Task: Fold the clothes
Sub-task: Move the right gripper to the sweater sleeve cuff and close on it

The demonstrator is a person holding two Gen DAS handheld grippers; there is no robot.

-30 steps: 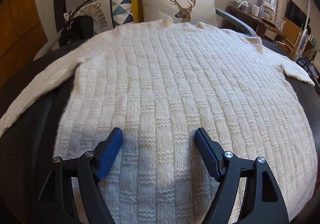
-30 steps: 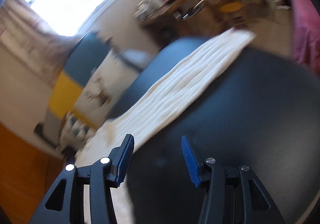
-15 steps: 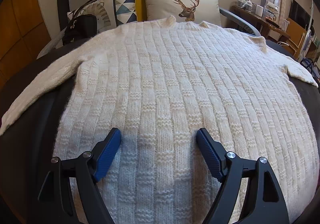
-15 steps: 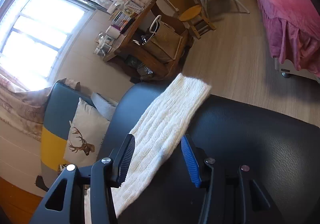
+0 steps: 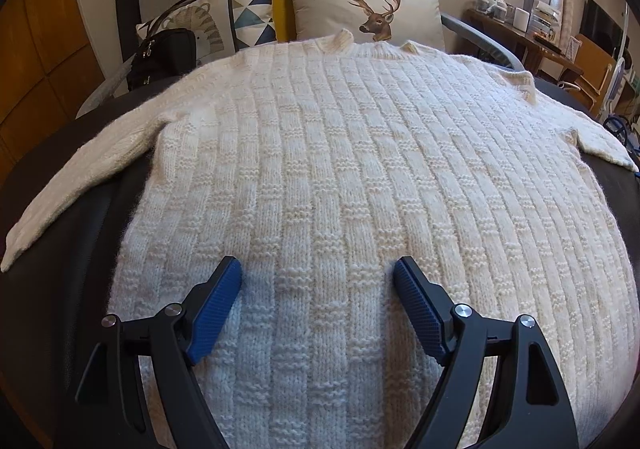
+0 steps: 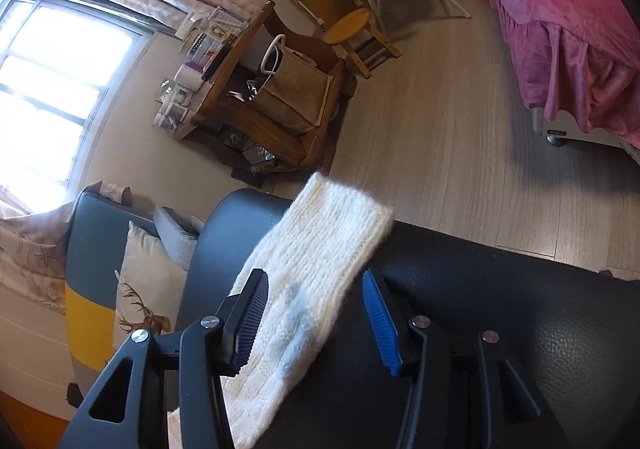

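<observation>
Straight ahead of the left hand-held gripper (image 5: 318, 275), in the left wrist view, the sweater (image 5: 360, 177) lies flat and spread on a dark padded surface (image 5: 60, 249). Its hem is nearest to the fingers and its collar (image 5: 340, 39) is farthest, so the long axis of the body runs directly away from this gripper. The jaws stand wide apart and hold nothing; the blue pads (image 5: 216, 305) hover over the lower part of the knit, and I cannot tell if they touch it. One sleeve (image 5: 72, 185) goes out to the left side, the other to the far right. Beyond the collar there is a deer cushion (image 5: 368, 15) and a black bag (image 5: 164, 53).

In the right wrist view, the right hand-held gripper (image 6: 316, 293) is also open and empty. The right sleeve (image 6: 316, 261) passes between its fingers, and the long axis goes forward and a little to the right, ending at the cuff (image 6: 352, 205) just ahead of the fingertips, at the edge of the dark surface. I judge that the right gripper is the nearer one for the sleeve, and it looks ready to close on it and fold it across the body.

I can read no brand, label or writing on the sweater; the small prints on the far shelf (image 6: 208, 61) are too small to read.
</observation>
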